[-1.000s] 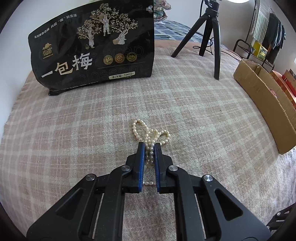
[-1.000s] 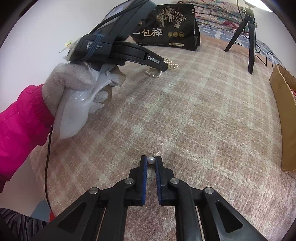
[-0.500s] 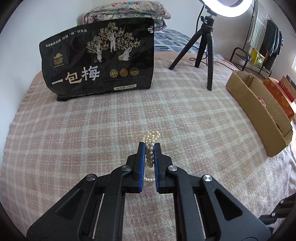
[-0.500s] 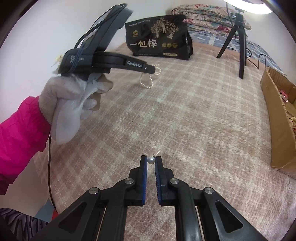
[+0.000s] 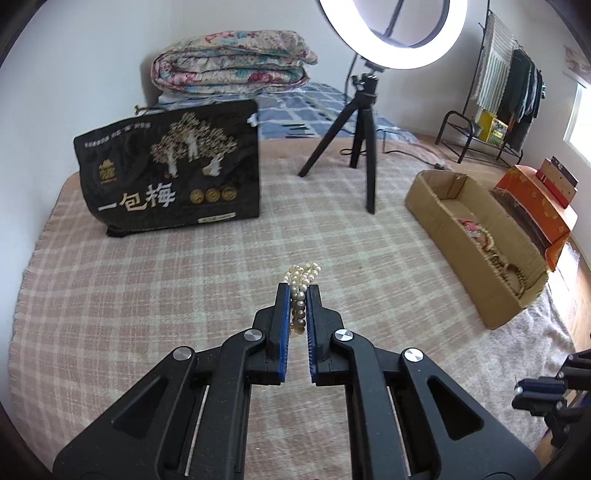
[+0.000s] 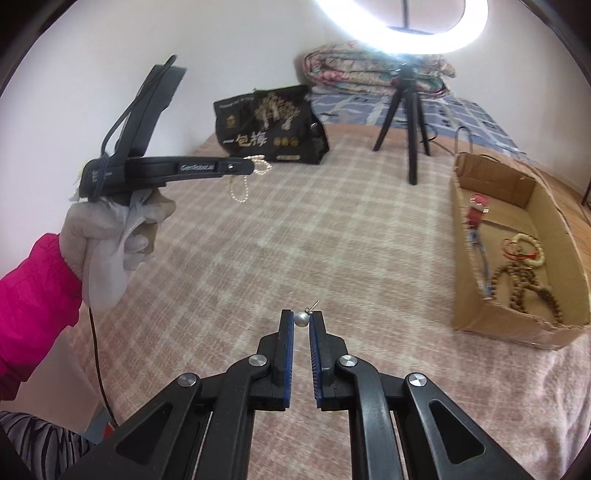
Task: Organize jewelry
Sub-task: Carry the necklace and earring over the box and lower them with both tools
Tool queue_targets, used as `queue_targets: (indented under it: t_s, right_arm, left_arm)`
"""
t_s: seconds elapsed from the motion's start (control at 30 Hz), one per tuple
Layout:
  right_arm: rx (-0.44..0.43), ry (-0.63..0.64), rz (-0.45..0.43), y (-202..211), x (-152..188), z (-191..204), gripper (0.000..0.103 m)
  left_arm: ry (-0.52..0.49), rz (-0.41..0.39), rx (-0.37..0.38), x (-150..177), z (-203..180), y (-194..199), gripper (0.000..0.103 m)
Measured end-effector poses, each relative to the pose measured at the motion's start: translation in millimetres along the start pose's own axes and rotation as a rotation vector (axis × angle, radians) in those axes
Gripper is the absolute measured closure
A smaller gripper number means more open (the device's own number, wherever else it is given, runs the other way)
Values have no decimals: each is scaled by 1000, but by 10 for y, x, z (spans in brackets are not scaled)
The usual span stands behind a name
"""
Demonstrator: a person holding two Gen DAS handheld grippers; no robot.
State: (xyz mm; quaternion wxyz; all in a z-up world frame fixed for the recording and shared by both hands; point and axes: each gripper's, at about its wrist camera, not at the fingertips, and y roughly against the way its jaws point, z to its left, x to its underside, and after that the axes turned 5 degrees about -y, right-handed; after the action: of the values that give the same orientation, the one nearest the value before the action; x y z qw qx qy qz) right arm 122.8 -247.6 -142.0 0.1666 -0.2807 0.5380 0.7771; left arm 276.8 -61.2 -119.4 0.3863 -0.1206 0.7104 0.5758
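Note:
My left gripper (image 5: 297, 291) is shut on a bunched pearl necklace (image 5: 300, 280), lifted off the checked blanket (image 5: 147, 302). From the right wrist view the same left gripper (image 6: 251, 167) is held by a gloved hand (image 6: 107, 229), and the pearl necklace (image 6: 243, 184) dangles in a loop under its tips. My right gripper (image 6: 301, 318) is shut on a single pearl earring (image 6: 301, 318), its thin post sticking out to the upper right. An open cardboard box (image 6: 517, 325) with several bead strings inside lies to the right; in the left wrist view the cardboard box (image 5: 454, 251) lies at right.
A black printed bag (image 5: 170, 177) stands at the back left. A black tripod (image 5: 364, 147) with a ring light (image 5: 391, 33) stands behind the middle of the blanket. Folded quilts (image 5: 232, 62) lie against the wall. An orange box (image 5: 535, 199) and a clothes rack (image 5: 506, 92) are far right.
Both grippers have risen from the blanket with their loads. The necklace left the cloth and now hangs. The views tipped up, bringing the ring light and the box's inside into sight.

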Motion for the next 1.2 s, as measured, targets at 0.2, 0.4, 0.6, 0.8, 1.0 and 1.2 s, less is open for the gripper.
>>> queue_targets:
  t_s: [0.2, 0.4, 0.6, 0.8, 1.0, 1.2]
  right_arm:
    - [57, -58, -47, 242, -33, -340, 97]
    - [118, -106, -70, 440, -5, -656, 97]
    - [171, -141, -89, 602, 27, -905, 97]
    - [217, -165, -116, 736, 0, -1113, 97]
    - [247, -173, -138, 794, -72, -1277, 97]
    - [260, -182, -152, 760, -139, -1407, 97]
  left_arm:
    - [-41, -26, 42, -135, -317, 61, 97]
    - [-67, -41, 95, -269, -641, 55, 97]
    - [-86, -55, 121, -432, -927, 12, 97]
    - [-105, -75, 129, -592, -1190, -55, 97]
    - [-119, -83, 138, -720, -1415, -161, 97]
    - [-121, -90, 152, -852, -1592, -281, 97]
